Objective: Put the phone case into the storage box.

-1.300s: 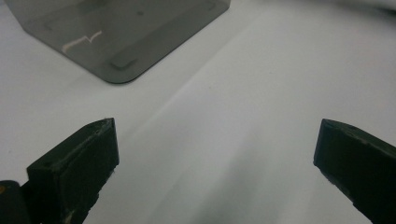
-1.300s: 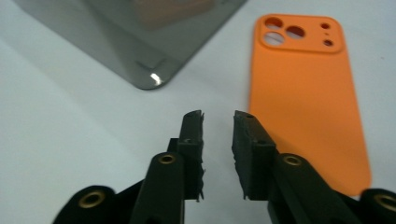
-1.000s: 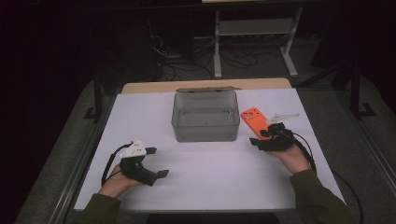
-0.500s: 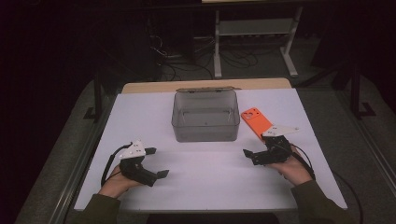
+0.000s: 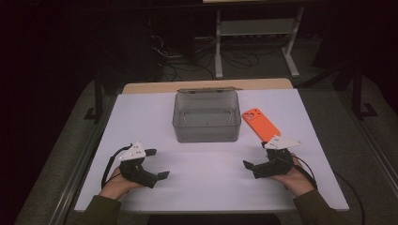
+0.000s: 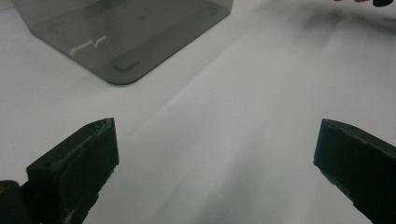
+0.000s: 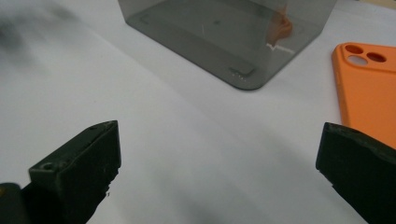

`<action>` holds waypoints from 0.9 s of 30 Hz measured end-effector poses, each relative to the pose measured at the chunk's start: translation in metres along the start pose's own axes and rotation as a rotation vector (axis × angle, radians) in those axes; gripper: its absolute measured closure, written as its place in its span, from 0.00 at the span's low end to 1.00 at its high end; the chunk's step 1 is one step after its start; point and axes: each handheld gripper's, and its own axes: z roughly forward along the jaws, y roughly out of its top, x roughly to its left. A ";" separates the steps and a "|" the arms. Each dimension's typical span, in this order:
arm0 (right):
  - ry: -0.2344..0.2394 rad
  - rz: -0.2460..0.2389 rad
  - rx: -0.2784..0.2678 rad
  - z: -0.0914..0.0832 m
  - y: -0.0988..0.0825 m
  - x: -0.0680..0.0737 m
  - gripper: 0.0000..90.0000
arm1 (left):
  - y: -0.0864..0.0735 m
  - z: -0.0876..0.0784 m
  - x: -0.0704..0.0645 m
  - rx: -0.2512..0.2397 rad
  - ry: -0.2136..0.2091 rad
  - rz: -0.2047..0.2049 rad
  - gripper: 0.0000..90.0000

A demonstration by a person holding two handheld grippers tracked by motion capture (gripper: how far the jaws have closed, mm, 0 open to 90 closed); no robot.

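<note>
Left gripper [image 5: 157, 164]: matte black body with a grey three-cornered plate on top, held low at the near left of the table; in the left gripper view its two blunt, block-shaped jaws stand wide apart with nothing but bare tabletop between them.
Table [image 5: 141, 112]: flat, smooth white top, rectangular, with a pale wooden strip along the far edge.
Box [image 5: 206, 117]: smoky grey, see-through plastic, rectangular with rounded corners, lid off, standing upright at the middle of the table, well ahead of both grippers; its glossy wall catches small glints in both gripper views.
Phone case [image 5: 261, 124]: bright orange, matte, a flat rounded rectangle with round camera cut-outs at its far end, lying flat just right of the box and apart from it, a little ahead of the right gripper.
Right gripper [image 5: 256, 159]: same black build, grey plate on top, held at the near right; its jaws have just been opening and stand wide, holding nothing, the phone case lying clear of them.
</note>
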 end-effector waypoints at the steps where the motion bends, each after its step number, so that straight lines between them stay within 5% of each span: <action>1: 0.003 0.004 0.000 0.000 -0.002 0.001 0.00 | 0.000 0.000 0.000 -0.003 0.001 0.000 0.00; 13: 0.048 -0.029 0.021 0.001 -0.009 0.002 0.00 | -0.002 0.000 0.004 -0.023 -0.003 -0.003 0.00; 27: 0.043 -0.039 0.030 0.001 -0.002 0.000 0.00 | -0.004 0.000 0.005 -0.014 0.002 -0.003 0.00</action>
